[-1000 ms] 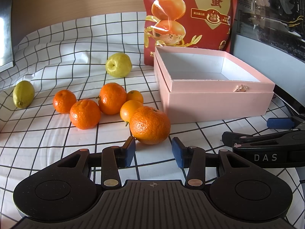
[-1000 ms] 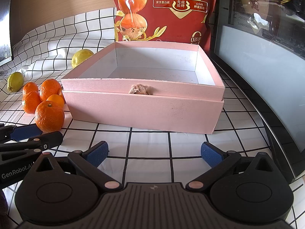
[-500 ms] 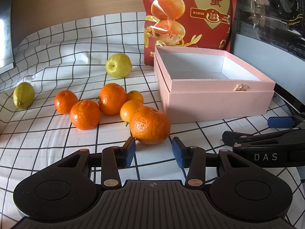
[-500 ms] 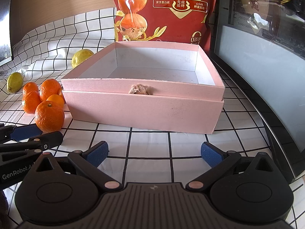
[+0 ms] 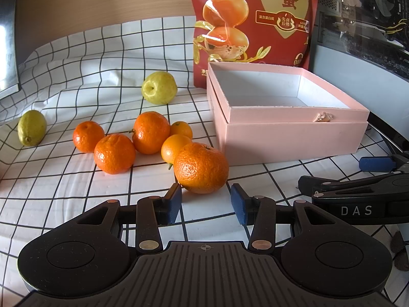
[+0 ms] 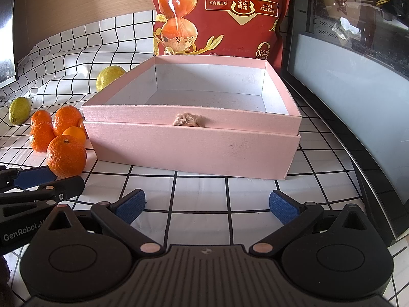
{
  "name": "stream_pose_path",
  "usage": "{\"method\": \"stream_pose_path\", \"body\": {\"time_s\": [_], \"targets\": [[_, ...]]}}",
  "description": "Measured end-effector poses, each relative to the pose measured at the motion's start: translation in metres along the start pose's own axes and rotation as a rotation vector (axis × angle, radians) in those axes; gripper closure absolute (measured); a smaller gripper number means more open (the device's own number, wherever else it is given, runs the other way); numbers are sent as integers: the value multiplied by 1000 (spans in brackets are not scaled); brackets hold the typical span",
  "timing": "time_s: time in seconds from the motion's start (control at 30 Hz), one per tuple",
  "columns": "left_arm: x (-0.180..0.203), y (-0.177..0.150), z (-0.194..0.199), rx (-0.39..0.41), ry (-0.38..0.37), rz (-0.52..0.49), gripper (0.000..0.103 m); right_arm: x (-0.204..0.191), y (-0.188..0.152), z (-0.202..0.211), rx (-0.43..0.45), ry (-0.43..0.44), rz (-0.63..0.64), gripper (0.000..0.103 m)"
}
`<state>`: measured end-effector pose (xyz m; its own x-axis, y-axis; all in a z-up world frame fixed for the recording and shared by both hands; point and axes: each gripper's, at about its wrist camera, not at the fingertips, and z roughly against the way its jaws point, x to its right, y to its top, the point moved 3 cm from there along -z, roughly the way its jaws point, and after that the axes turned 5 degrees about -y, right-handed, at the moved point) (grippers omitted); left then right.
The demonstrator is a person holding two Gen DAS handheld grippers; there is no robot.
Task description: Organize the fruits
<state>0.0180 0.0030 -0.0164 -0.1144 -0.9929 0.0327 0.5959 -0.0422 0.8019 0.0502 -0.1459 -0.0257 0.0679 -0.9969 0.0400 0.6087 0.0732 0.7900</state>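
- Six oranges lay in a bunch on the checked cloth (image 5: 76, 97), all to the left of the pink box (image 5: 288, 138).
- Far left of the box lay a small lemon (image 5: 32, 127).
- A round yellow-green fruit (image 5: 159, 87) sat left of the box, near its back corner.
- The biggest orange (image 5: 201, 167) was the nearest one to the box, just off its front left corner.
- The left gripper (image 5: 205, 202) sat just in front of that orange. Its blue jaws stood partly apart and held nothing.
- The box had nothing inside, and a red bag (image 5: 255, 20) stood behind it.
- The right gripper (image 6: 207, 204) sat in front of the box, jaws wide apart, holding nothing.
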Motion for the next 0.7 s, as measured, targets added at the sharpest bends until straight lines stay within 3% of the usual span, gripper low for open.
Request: {"method": "stream_pose_path", "body": {"time_s": [0.53, 0.7], "targets": [[-1, 0, -1, -1, 4, 0, 54, 1, 0, 1, -1, 0, 1, 0], [-13, 0, 6, 13, -40, 64, 57, 2, 6, -3, -83, 16, 22, 0]]}}
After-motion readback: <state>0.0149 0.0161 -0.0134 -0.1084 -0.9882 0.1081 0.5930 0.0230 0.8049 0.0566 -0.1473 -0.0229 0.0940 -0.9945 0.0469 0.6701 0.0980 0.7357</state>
